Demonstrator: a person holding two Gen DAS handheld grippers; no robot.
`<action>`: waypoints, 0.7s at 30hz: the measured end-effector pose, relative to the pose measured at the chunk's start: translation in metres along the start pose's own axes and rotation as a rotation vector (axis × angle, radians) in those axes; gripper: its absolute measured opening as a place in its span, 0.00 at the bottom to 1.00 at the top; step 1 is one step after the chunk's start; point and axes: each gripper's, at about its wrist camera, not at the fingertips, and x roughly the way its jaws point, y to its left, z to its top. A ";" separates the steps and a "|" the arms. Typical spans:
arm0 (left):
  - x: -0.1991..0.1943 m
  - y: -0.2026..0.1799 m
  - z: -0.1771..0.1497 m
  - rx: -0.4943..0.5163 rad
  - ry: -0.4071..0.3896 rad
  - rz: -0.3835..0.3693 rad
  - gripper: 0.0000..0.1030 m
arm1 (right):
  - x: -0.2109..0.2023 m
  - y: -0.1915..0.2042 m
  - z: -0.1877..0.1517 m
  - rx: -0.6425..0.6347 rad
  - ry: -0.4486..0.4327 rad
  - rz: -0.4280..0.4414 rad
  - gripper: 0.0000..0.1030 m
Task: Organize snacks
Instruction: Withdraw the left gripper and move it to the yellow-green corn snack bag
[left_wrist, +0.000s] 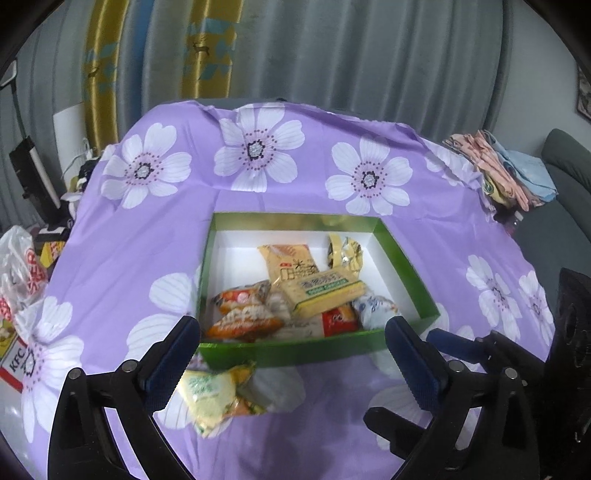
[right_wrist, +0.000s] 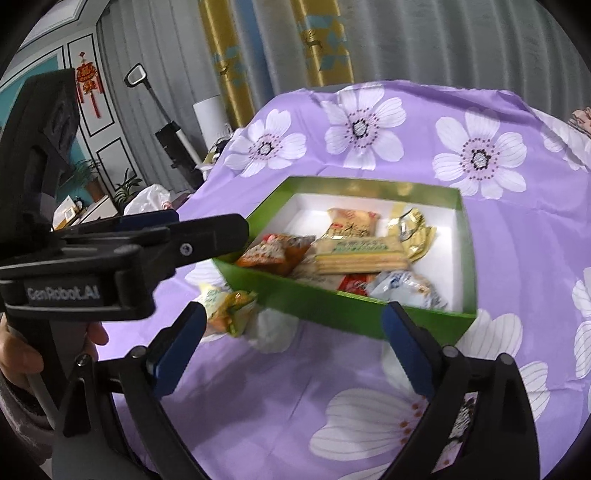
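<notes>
a purple flowered tablecloth (left_wrist: 303, 192) covers the table. a green box (left_wrist: 410, 269) with a white floor sits near the table's near edge, holding a heap of snack packets: a yellow cracker pack (left_wrist: 319, 293) lies on top, orange packets (left_wrist: 243, 306) at its left, a gold wrapper (left_wrist: 345, 254) toward the far right corner. one yellow-green snack packet (left_wrist: 212, 397) lies on the cloth just outside the box's near wall. the left gripper (left_wrist: 291, 362) is spread wide and empty above it; the right gripper (right_wrist: 293, 347) is likewise wide apart, holding nothing.
</notes>
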 end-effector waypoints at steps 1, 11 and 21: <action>-0.002 0.002 -0.003 -0.004 0.005 0.003 0.97 | 0.000 0.003 -0.002 -0.002 0.006 0.004 0.94; 0.001 0.034 -0.030 -0.082 0.071 0.037 0.97 | 0.020 0.021 -0.015 -0.026 0.075 0.028 0.94; 0.015 0.053 -0.049 -0.128 0.119 0.060 0.97 | 0.043 0.025 -0.022 -0.031 0.134 0.037 0.94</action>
